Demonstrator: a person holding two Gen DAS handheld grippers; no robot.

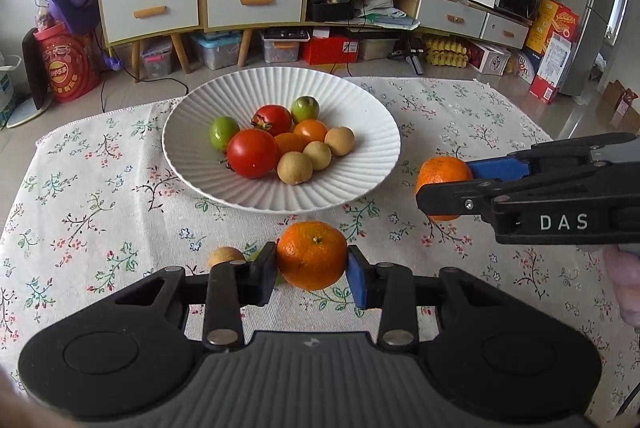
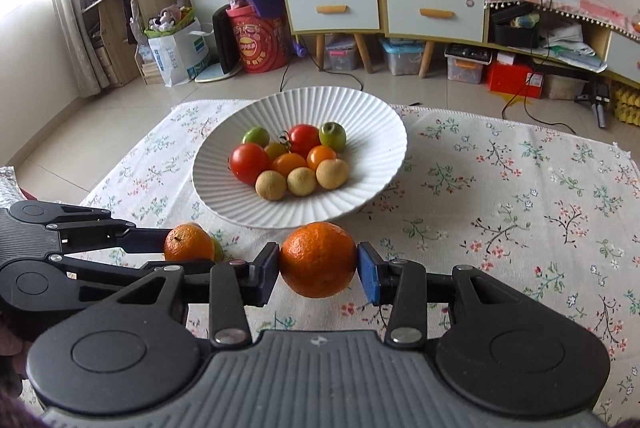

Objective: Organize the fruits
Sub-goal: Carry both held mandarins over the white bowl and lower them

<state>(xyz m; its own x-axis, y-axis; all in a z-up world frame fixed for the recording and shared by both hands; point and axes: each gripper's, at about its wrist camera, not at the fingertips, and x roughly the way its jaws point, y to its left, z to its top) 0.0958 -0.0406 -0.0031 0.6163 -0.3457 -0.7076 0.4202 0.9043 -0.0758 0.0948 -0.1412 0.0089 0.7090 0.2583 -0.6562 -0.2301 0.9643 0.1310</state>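
- Left gripper (image 1: 311, 270): black two-finger tool with blue pads, closed on a round orange mandarin with a green stem scar (image 1: 311, 255); both pads press its sides, and the fruit sits between the fingertips, over the floral-printed tablecloth (image 1: 100, 196).
- Right gripper (image 2: 318, 270): identical tool, clamped on a second, slightly larger orange mandarin (image 2: 318, 259), likewise pinched at its widest part.
- White ribbed ceramic bowl (image 1: 360, 116): lies ahead of both tools, near the far side of the cloth; it holds two red tomatoes, two green fruits, small orange fruits and three tan round longans.
- Relative position: each held mandarin is just short of the bowl's near rim, the left one in front of its middle and the right one off to its right side.
- Loose items: a tan round longan (image 1: 225, 256) rests on the cloth just beside the left tool's outer finger; something green shows behind the left mandarin in the right wrist view, too hidden to identify.
- Step in hand (judged): both mandarins gripped, ready for transfer to the bowl.
- Next move (judged): carry each fruit over the rim, lower it onto a free patch, then spread the jaws gently to avoid scattering the pile.
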